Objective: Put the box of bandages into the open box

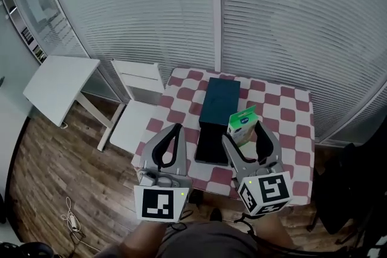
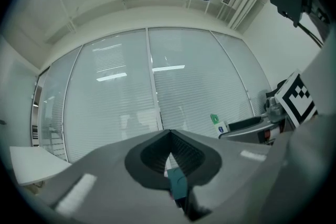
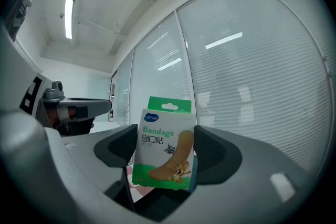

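The bandage box (image 1: 242, 125), green and white with a cartoon plaster on its front (image 3: 164, 150), stands upright between the jaws of my right gripper (image 1: 245, 133), which is shut on its sides (image 3: 163, 148). It hangs just right of the open box (image 1: 211, 144), whose black inside faces up on the checked table (image 1: 284, 124). The box's dark teal lid (image 1: 220, 100) lies flat behind it. My left gripper (image 1: 177, 129) hovers at the open box's left with its jaws meeting at the tips (image 2: 169, 135) and nothing in them.
A white chair (image 1: 140, 107) stands against the table's left edge, with a white side table (image 1: 59, 84) further left. A glass wall with blinds (image 1: 272, 15) runs behind. Cables (image 1: 72, 223) lie on the wooden floor.
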Available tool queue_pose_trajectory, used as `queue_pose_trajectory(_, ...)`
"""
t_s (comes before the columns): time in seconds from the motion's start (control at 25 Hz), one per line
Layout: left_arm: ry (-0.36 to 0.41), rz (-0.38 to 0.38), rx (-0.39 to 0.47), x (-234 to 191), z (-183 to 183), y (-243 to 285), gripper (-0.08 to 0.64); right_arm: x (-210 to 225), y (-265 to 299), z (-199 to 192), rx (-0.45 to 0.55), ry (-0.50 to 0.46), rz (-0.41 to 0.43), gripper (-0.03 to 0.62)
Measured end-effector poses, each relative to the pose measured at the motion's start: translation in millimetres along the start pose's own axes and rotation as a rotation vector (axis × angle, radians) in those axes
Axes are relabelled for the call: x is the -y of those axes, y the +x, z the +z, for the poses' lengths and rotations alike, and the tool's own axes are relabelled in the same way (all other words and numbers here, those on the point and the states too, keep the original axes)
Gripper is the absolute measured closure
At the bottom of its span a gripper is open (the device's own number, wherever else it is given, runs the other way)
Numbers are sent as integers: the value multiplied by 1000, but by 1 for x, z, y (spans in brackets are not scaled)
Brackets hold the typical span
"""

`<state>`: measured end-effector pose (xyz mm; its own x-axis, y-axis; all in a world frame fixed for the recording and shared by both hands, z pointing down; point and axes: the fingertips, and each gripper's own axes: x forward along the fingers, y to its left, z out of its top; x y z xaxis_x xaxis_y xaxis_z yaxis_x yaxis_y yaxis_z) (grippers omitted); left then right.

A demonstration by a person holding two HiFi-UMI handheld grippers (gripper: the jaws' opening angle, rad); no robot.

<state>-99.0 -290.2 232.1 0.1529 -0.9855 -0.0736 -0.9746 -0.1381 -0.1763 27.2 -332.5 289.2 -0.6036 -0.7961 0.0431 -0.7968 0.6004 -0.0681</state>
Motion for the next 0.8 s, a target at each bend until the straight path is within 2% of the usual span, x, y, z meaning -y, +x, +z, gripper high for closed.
queue_pose_trajectory(0.32,-60,-47,-42,-26,-32,38,560,3,44,-31,-82,17,-29,229)
queue_pose_trajectory(0.8,-134,-114,-202,-42,-119,75,560,7,76,-140,-303,127,-87,229)
